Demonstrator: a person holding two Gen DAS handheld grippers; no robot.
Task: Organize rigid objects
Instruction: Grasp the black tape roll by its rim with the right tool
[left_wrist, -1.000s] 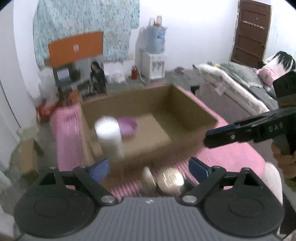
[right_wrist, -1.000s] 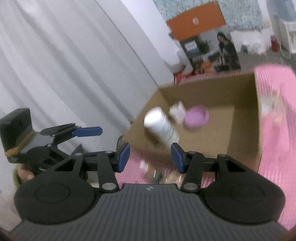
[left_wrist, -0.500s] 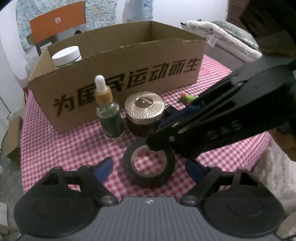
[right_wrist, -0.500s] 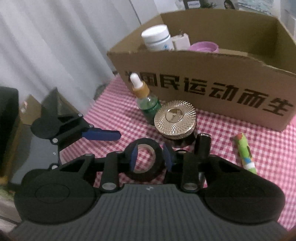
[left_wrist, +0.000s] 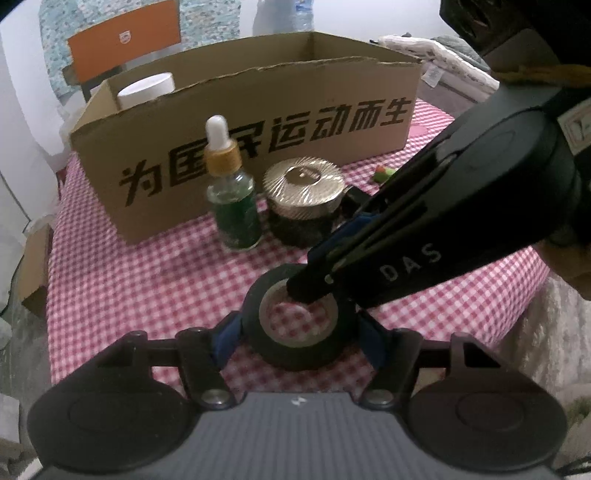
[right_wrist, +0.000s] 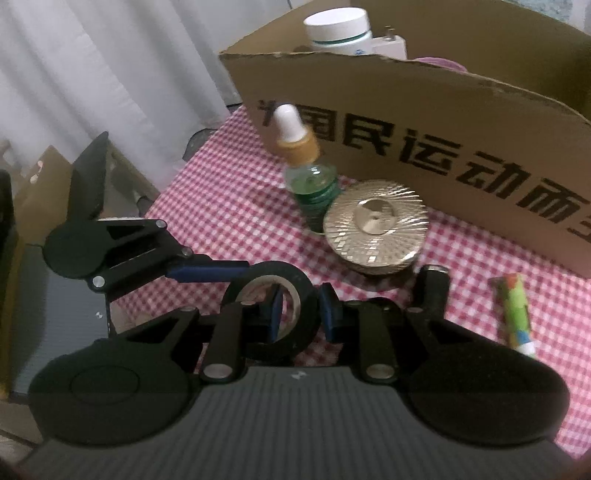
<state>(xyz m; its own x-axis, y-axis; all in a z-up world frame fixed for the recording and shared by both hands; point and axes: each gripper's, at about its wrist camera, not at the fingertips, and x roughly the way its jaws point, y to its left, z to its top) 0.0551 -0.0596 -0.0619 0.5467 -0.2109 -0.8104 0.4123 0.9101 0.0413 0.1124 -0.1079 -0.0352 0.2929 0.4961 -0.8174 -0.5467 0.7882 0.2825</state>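
A black roll of tape with a pale cardboard core (left_wrist: 298, 328) is lying flat on the pink-and-white checked tablecloth (left_wrist: 155, 280), near the table's front edge. The left gripper (left_wrist: 297, 338) is straddling the roll's outside, its jaws closing with the blue pads just at its flanks. The right gripper (right_wrist: 298, 308) is closing on the roll's wall, one blue pad inside the core, one outside. Toward the printed brown cardboard box (left_wrist: 258, 133) are standing a green glass dropper bottle (left_wrist: 232, 206) and a gold-lidded dark jar (left_wrist: 304, 203).
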